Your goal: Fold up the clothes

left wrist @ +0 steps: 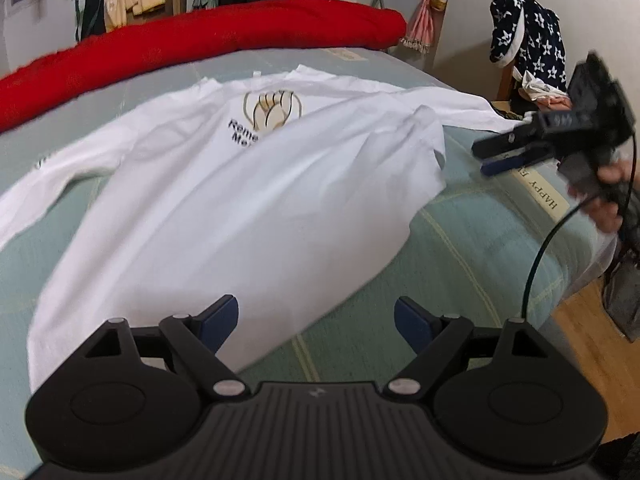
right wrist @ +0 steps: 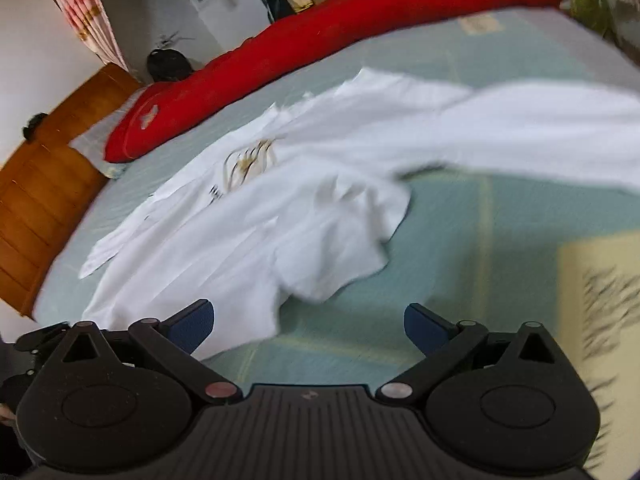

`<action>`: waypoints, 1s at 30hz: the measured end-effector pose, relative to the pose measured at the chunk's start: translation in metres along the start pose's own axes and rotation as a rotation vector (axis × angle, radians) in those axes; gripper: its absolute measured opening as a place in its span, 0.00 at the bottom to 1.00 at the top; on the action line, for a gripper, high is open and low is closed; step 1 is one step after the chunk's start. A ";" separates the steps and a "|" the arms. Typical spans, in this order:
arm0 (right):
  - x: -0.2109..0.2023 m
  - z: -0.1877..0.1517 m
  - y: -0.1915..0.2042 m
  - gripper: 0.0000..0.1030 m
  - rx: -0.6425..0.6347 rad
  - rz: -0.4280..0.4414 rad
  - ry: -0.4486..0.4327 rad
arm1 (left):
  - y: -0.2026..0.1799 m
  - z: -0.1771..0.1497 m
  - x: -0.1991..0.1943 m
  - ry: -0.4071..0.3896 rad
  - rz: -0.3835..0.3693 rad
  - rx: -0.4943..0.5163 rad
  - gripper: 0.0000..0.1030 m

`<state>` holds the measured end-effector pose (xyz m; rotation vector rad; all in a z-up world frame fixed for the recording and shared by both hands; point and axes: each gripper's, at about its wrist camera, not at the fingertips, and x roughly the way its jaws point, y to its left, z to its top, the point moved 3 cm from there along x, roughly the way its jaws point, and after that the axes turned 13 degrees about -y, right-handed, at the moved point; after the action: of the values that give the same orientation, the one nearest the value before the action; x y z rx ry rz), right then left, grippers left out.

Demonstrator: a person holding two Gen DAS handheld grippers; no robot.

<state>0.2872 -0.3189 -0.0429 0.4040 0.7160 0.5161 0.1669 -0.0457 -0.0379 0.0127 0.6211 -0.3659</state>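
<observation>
Shirt point(left wrist: 224, 208) white, spread on bed point(left wrist: 460, 248) | left tongs point(left wrist: 316, 320) spread, empty | right tongs point(right wrist: 308, 326) spread, empty

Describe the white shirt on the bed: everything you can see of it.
The white shirt is a long-sleeved top of thin, cotton-looking fabric with a gold-and-black hand emblem and partly hidden dark lettering. It lies flat on the green checked bedspread, its lower part folded over the print, sleeves spread sideways. Neither gripper touches it.
</observation>
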 end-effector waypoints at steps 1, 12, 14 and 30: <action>0.005 -0.008 -0.007 1.00 0.037 -0.001 0.014 | 0.001 -0.003 0.001 0.005 -0.003 -0.009 0.83; 0.013 0.005 -0.052 1.00 0.206 0.150 -0.181 | 0.009 -0.010 0.013 0.033 0.018 -0.056 0.83; 0.026 0.017 -0.058 1.00 0.245 0.224 -0.158 | 0.006 -0.009 0.016 0.035 0.014 -0.054 0.83; -0.017 0.020 0.022 1.00 -0.013 0.435 -0.004 | 0.001 -0.009 0.013 0.026 -0.001 -0.054 0.83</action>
<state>0.2838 -0.3151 -0.0089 0.5521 0.6213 0.9287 0.1717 -0.0480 -0.0521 -0.0343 0.6567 -0.3508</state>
